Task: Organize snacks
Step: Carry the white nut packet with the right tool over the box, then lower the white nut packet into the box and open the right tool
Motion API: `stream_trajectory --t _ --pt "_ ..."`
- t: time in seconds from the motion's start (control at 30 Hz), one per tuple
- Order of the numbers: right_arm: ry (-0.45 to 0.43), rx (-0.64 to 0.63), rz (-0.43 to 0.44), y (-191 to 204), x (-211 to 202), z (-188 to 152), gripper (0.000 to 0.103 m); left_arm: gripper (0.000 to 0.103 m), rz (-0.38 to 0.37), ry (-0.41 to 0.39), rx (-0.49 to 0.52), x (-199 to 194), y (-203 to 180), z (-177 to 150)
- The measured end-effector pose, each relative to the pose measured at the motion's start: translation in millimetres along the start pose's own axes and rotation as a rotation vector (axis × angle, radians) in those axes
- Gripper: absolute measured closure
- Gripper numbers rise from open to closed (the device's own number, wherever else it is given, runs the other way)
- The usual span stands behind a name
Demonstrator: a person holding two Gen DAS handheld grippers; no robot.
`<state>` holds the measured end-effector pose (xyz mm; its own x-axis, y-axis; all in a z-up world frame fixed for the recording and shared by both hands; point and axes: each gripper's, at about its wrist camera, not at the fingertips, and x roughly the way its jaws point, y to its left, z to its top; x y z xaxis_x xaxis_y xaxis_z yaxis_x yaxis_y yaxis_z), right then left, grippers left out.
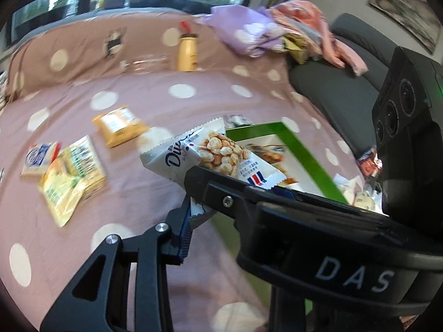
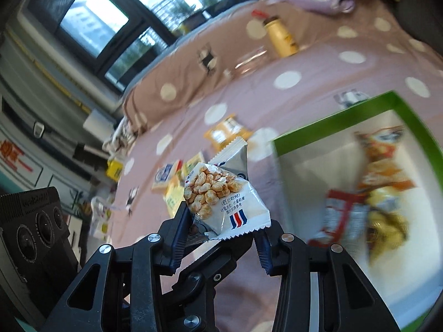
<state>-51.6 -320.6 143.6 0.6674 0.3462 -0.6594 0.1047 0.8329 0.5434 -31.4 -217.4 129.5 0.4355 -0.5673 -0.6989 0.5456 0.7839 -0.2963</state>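
A white snack packet printed with golden puffs [image 1: 213, 155] is held above the pink dotted bedspread. In the left wrist view my left gripper [image 1: 193, 202] is shut on its lower edge, and the right gripper's body crosses in front. In the right wrist view my right gripper [image 2: 221, 229] holds the same packet [image 2: 221, 193] by its bottom seam. A green-rimmed white box [image 2: 387, 102] lies to the right with several snack packets [image 2: 382, 188] inside; it also shows in the left wrist view [image 1: 304, 152].
Loose packets lie on the bedspread: an orange one [image 1: 119, 126], yellow-green ones [image 1: 72, 177] and a white-blue one [image 1: 38, 159]. A yellow bottle [image 1: 188, 51] stands farther back. Crumpled purple and pink cloth [image 1: 263, 27] lies by a grey chair [image 1: 332, 83].
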Motion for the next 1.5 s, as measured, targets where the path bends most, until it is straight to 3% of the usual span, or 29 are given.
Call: stream_trajectory --t 0.37,0.8,0.97,1.1,1.17,1.33,1.5 --pt "-0.048 0.201 -0.105 -64 -20 17 0.057 0.072 -0.076 0.109 0.099 55 -51 23" --pt "0.02 0.331 -0.21 -99 -5 24 0.057 0.069 -0.14 0.217 0.048 96 -52 23" --pt "0.018 0.312 -0.268 -92 -3 24 0.05 0.059 -0.083 0.194 0.047 86 -48 21" --pt "-0.043 0.267 -0.262 -81 -10 26 0.025 0.043 -0.057 0.145 0.043 69 -40 23" --pt "-0.075 0.221 -0.264 -70 -14 27 0.021 0.037 -0.04 0.116 0.031 56 -32 23" --pt "-0.119 0.148 -0.228 -45 -14 26 0.02 0.021 -0.005 0.058 -0.021 28 -5 23" --pt "-0.144 0.095 -0.224 -21 -4 26 0.019 0.019 0.082 0.018 -0.091 2 33 22"
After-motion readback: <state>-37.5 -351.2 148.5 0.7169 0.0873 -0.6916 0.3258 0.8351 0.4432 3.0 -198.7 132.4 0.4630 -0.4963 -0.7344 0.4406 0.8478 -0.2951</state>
